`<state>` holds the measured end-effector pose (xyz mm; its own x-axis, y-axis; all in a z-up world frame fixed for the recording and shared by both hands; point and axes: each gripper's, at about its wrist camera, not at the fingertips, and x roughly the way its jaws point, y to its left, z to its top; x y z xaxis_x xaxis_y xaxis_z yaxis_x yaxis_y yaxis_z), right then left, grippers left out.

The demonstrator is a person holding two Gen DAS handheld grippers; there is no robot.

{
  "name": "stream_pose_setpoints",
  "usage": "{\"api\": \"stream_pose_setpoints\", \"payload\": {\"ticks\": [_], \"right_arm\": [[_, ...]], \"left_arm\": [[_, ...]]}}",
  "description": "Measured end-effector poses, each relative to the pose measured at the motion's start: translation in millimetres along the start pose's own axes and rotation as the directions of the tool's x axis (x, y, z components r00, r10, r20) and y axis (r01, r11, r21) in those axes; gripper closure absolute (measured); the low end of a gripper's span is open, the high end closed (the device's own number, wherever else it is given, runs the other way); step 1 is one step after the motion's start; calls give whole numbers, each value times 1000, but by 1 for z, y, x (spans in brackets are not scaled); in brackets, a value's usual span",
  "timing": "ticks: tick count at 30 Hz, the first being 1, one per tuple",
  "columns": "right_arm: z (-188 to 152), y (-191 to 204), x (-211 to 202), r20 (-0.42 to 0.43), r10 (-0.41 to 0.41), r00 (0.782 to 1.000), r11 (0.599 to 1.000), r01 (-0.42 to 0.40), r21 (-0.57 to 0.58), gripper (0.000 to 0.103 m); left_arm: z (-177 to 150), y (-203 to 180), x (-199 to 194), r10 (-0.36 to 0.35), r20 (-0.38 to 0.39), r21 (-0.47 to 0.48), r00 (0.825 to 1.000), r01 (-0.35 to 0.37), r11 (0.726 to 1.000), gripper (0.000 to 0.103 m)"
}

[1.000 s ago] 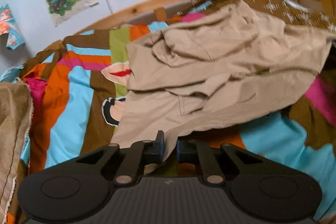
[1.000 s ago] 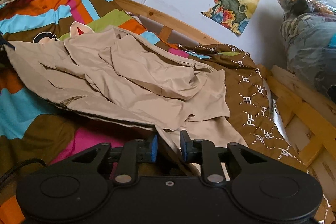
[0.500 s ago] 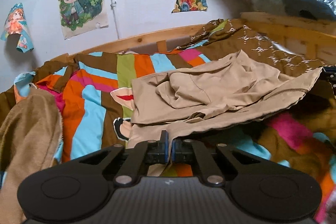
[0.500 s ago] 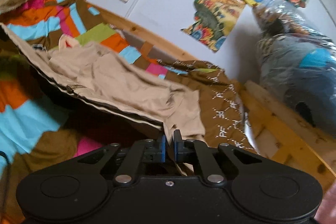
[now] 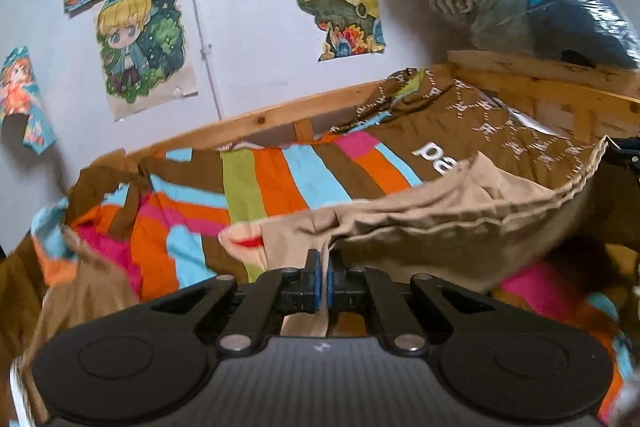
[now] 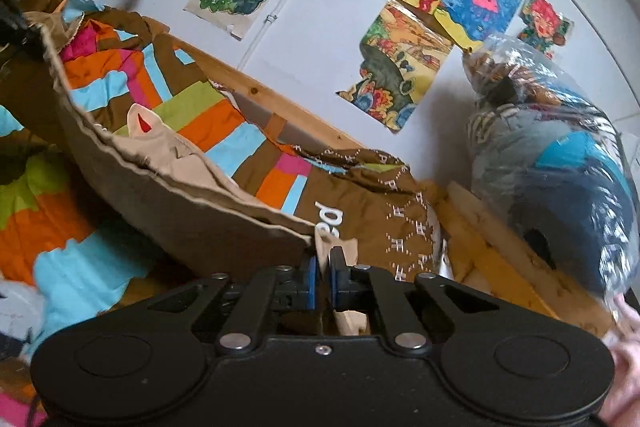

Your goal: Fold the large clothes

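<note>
Beige garment held taut between both grippers, clear of the bed

The left gripper (image 5: 323, 275) and right gripper (image 6: 323, 277) are each clamped on one end of the beige garment (image 5: 452, 227); its long edge runs gripper to gripper, the body sagging below. Underneath lies the striped bedspread (image 5: 280, 183) within a wooden bed frame (image 5: 540, 75), against a wall of posters (image 5: 140, 39)
</note>
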<state>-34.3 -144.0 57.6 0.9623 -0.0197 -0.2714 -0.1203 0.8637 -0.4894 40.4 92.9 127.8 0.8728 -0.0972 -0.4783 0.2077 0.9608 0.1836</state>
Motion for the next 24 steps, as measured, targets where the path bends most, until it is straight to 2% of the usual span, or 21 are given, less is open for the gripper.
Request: {"api": "stream_pose_setpoints", "payload": {"ticks": [4, 7, 11, 13, 15, 16, 17, 20, 24], "right_arm": [[19, -25, 50, 3, 39, 999, 999, -39, -14, 96], [32, -42, 95, -13, 77, 997, 997, -77, -13, 95], [37, -48, 155, -28, 104, 994, 992, -106, -73, 94], [33, -51, 183, -38, 131, 991, 990, -133, -53, 92], [24, -55, 206, -36, 155, 987, 988, -155, 10, 84], [19, -57, 213, -28, 162, 986, 986, -160, 44, 73], [13, -59, 217, -20, 164, 986, 984, -162, 79, 65], [0, -71, 216, 26, 216, 976, 958, -217, 186, 51], [-7, -88, 191, 78, 219, 973, 941, -232, 246, 40]], "left_arm": [[37, 18, 63, 27, -46, 14, 999, -26, 1000, 100], [53, 24, 116, 32, -96, -5, 995, -33, 999, 100], [51, 25, 183, 41, -174, -4, 984, -43, 999, 100], [40, 22, 213, 49, -227, 8, 973, -48, 999, 100], [28, 20, 236, 50, -275, 32, 960, -43, 999, 100], [23, 19, 243, 51, -293, 40, 955, -41, 998, 100], [18, 19, 249, 51, -310, 43, 950, -39, 998, 100], [8, 17, 260, 50, -344, 53, 938, -33, 998, 100], [3, 20, 267, 52, -375, 48, 925, -36, 998, 100]]}}
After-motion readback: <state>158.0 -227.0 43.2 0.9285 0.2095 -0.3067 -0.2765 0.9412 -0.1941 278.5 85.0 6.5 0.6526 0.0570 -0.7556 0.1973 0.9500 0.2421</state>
